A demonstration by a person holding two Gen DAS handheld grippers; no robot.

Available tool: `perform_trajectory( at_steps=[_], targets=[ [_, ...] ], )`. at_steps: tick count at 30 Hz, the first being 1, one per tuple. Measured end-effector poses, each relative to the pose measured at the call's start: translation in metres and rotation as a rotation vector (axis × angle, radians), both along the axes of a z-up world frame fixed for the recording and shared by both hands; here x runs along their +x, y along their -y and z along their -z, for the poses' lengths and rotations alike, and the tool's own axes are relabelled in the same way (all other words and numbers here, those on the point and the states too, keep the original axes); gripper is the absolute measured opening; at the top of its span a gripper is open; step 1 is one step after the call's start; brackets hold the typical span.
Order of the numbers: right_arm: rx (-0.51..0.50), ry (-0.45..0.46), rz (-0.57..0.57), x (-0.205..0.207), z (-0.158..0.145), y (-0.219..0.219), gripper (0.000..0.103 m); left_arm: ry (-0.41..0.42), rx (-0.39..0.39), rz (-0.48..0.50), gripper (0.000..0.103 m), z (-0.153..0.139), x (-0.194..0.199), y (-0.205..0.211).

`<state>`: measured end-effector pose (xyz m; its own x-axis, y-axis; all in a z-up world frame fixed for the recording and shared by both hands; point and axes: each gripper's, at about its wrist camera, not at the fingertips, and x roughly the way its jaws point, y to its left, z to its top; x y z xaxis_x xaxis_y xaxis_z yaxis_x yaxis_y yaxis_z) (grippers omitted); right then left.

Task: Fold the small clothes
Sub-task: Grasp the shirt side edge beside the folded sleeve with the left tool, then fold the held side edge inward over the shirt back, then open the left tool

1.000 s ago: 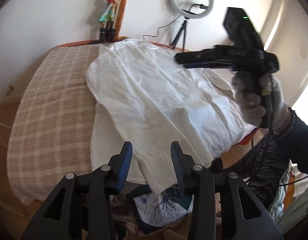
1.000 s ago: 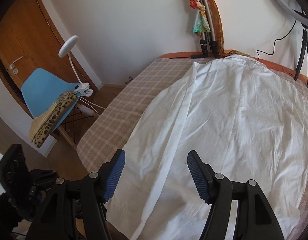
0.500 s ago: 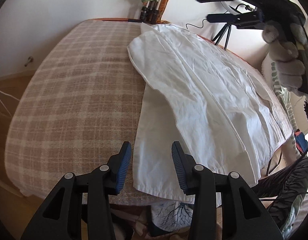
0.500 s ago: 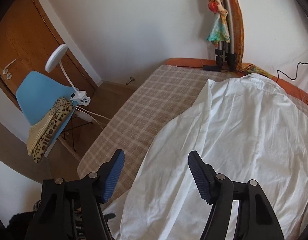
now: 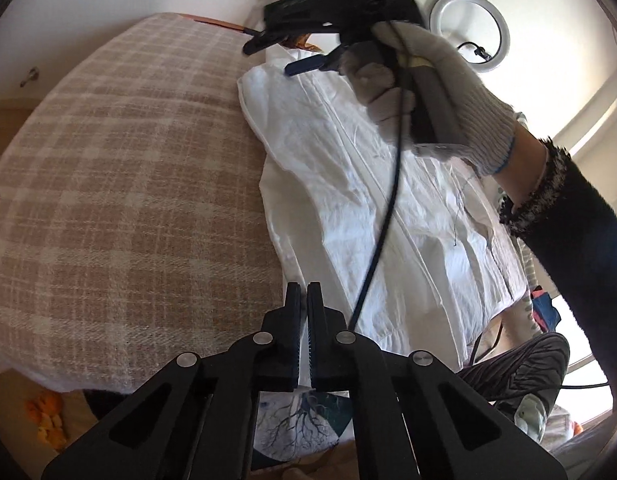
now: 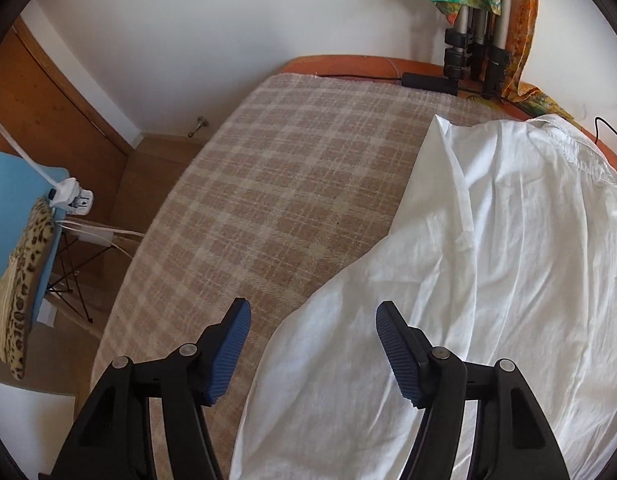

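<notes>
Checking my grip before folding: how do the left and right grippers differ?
The left gripper has shut fingers; the right gripper has them wide apart. The left gripper sits at the white shirt's near hem; the right gripper hovers over its far end. Both point down at the bed.

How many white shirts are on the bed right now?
1: the white shirt lies spread along the right side of the plaid bedspread. Nothing shows whether another lies beneath it.

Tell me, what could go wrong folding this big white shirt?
The left gripper has shut on just the thin corner of the white shirt, so it might slip out when pulled. The right gripper hangs open over the shirt's edge and could pinch the checked blanket too. The black cable could snag.
</notes>
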<state>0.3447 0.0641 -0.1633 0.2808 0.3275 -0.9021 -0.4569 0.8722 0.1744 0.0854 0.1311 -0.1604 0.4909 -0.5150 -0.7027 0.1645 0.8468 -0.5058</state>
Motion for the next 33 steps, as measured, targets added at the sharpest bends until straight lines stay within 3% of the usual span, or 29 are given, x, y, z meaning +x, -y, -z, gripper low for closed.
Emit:
perform_trajectory(
  at_steps=[4,6,7,8,9,10,11,12,13,15,16,19,26,33],
  targets=[
    [-0.085,0.000,-0.014,0.005,0.015,-0.017,0.069,0.047,0.078,0.002,0.002,-0.004,-0.006,0.005],
    [-0.122,0.006,-0.029,0.005,0.020,-0.023,0.069,0.023,0.098,-0.005,0.007,0.000,-0.005,0.005],
    [-0.143,0.011,-0.036,0.005,0.022,-0.026,0.068,-0.001,0.107,-0.011,0.025,0.003,-0.004,0.004],
    [-0.164,0.020,-0.044,0.005,0.024,-0.028,0.067,-0.022,0.110,-0.020,0.034,0.006,-0.004,0.002],
    [-0.189,0.033,-0.049,0.005,0.025,-0.030,0.059,-0.007,0.089,-0.028,0.034,0.006,-0.007,-0.001],
    [-0.216,0.048,-0.049,0.004,0.025,-0.031,0.051,-0.008,0.085,-0.026,0.033,0.007,-0.006,-0.002],
    [-0.228,0.057,-0.050,0.004,0.025,-0.031,0.048,-0.001,0.092,-0.026,0.029,0.008,-0.008,-0.003],
    [-0.226,0.059,-0.050,0.005,0.025,-0.030,0.043,-0.006,0.095,-0.032,0.011,0.009,-0.009,-0.006],
    [-0.223,0.063,-0.048,0.005,0.025,-0.029,0.034,-0.021,0.073,-0.044,0.001,0.011,-0.007,-0.009],
    [-0.213,0.067,-0.038,0.006,0.024,-0.024,0.022,-0.057,-0.019,-0.059,0.000,0.019,-0.006,-0.019],
    [-0.198,0.065,-0.035,0.007,0.023,-0.023,0.012,-0.056,-0.020,-0.056,0.000,0.018,-0.006,-0.020],
    [-0.115,0.046,-0.012,0.014,0.018,-0.014,0.006,-0.010,-0.053,-0.035,0.000,0.004,-0.011,-0.017],
    [0.216,0.005,0.083,0.019,-0.011,0.049,0.003,0.090,-0.081,0.056,0.000,-0.032,-0.021,0.012],
    [0.351,0.029,0.135,0.019,-0.040,0.112,0.003,0.126,-0.068,0.184,0.000,-0.049,-0.021,0.049]
  ],
)
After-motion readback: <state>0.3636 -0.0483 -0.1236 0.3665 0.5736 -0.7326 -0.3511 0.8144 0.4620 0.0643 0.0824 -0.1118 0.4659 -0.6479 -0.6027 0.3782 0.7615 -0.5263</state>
